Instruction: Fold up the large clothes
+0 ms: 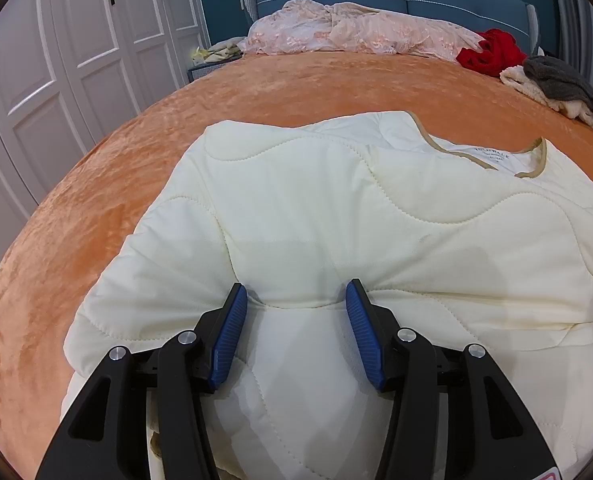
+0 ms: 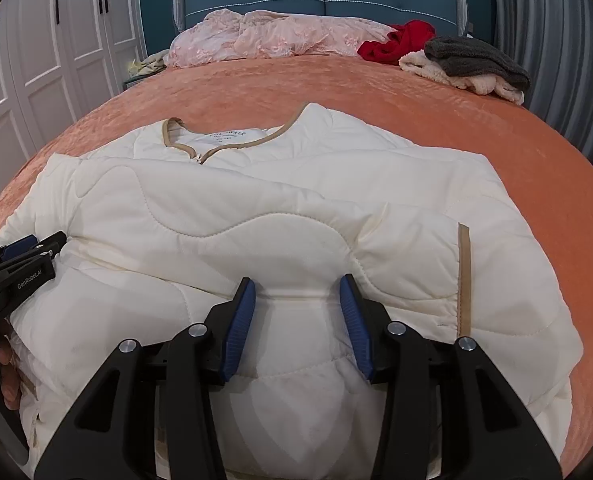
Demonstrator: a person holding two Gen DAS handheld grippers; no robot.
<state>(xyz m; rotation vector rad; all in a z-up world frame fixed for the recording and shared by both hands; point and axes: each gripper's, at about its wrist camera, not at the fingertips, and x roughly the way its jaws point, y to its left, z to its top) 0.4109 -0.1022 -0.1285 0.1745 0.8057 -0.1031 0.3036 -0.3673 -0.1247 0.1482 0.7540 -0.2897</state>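
The cream quilted jacket (image 1: 336, 220) is laid out flat on the orange bed cover (image 1: 256, 88), tan-trimmed collar (image 2: 224, 140) pointed away toward the headboard, and a sleeve with a tan cuff (image 2: 464, 280) is seen tucked across the front on the right side. The near end of the jacket is bunched up and pinched in both tools: a puffy ridge of fabric is squeezed between the blue pads of the left tool (image 1: 295, 286), and the same is seen in the right tool (image 2: 297, 280), so both are clamped on the jacket rather than released (the padding is thick, which is probably why the jaws look half apart even while gripping). The two grips are set side by side along the same edge, presumably so the hem can be carried over evenly without one corner sagging, and both are angled down onto the body of the jacket, so the bottom-up fold looks about ready to be laid down. Farther out, a crumpled pink blanket (image 2: 264, 36) is heaped by the headboard, with a red garment (image 2: 396, 40) and a grey one (image 2: 472, 60) piled at the far right, likely waiting their turn. White wardrobe doors (image 1: 56, 80) are seen off to the left.
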